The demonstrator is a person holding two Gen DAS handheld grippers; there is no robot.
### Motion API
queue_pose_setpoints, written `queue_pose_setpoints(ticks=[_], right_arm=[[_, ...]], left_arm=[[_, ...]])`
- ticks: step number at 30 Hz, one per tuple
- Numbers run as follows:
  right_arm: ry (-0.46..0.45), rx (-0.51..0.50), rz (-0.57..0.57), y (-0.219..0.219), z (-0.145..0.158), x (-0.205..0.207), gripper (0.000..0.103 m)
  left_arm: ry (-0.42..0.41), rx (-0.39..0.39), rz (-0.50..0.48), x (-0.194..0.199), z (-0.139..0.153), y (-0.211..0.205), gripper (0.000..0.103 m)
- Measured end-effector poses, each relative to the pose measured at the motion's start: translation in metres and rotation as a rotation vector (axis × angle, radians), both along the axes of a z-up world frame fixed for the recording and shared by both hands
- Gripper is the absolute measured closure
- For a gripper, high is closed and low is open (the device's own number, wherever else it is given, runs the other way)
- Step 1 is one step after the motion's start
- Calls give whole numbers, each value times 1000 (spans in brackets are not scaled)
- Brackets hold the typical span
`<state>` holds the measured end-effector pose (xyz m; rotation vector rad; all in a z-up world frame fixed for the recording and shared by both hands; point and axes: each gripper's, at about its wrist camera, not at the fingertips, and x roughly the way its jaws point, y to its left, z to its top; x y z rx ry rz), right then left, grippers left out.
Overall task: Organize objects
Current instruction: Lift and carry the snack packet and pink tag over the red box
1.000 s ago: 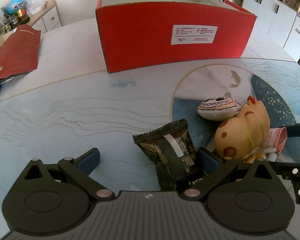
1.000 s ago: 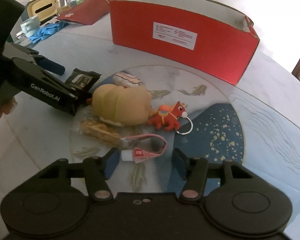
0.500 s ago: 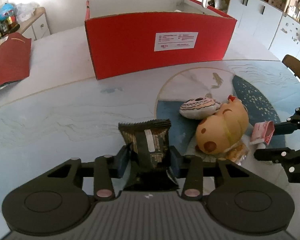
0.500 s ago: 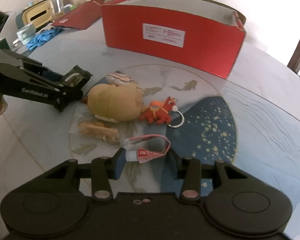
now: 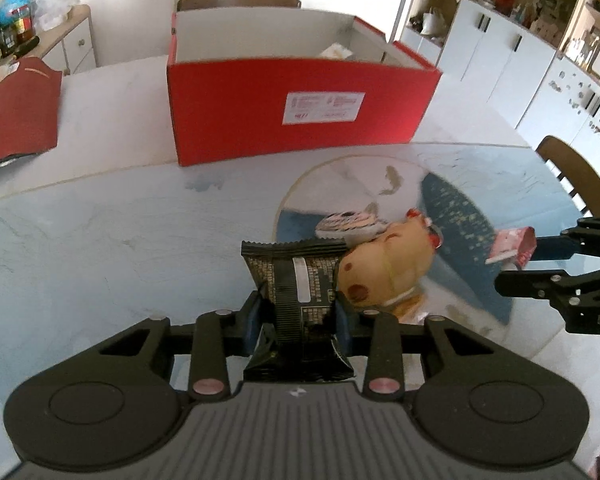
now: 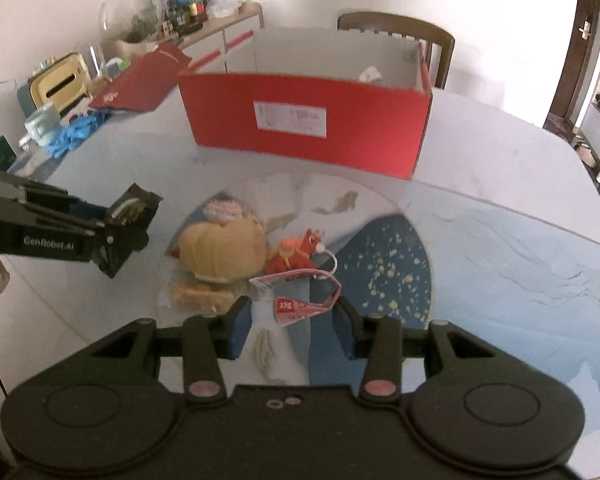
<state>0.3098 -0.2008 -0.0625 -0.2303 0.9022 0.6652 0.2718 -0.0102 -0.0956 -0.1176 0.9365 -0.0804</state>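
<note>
My left gripper (image 5: 298, 316) is shut on a dark snack packet (image 5: 296, 280) and holds it above the table; it also shows in the right wrist view (image 6: 130, 210). My right gripper (image 6: 294, 320) is shut on a small red and white sachet (image 6: 304, 298), lifted off the table; the sachet also shows in the left wrist view (image 5: 514, 244). On the table lie a tan plush toy (image 6: 220, 248), a red toy horse keyring (image 6: 296, 250), a striped pouch (image 5: 346, 224) and a clear bag of biscuits (image 6: 198, 296). An open red box (image 5: 296, 108) stands behind them.
A red folder (image 5: 16, 116) lies at the left. Blue gloves (image 6: 74, 134), a mug and a tissue holder crowd the far left. Wooden chairs stand behind the box (image 6: 396, 32) and at the right (image 5: 572, 168). White cabinets line the right wall.
My left gripper closed on the snack packet and lifted it. My right gripper closed on the sachet and raised it. Both have risen above the table, and the red box's inside now shows.
</note>
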Motion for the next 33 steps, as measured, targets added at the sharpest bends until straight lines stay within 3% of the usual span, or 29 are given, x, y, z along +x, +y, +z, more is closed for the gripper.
queue_pose_setpoints(ticks=[16,33], right_arm=[[-70,42,11,13,54,14,60],[-168,52,37,42,92,61,60]], left_arm=[[-48,-62,9,13,49,-9,68],[-151,-50,-41,69,93,-14,68]])
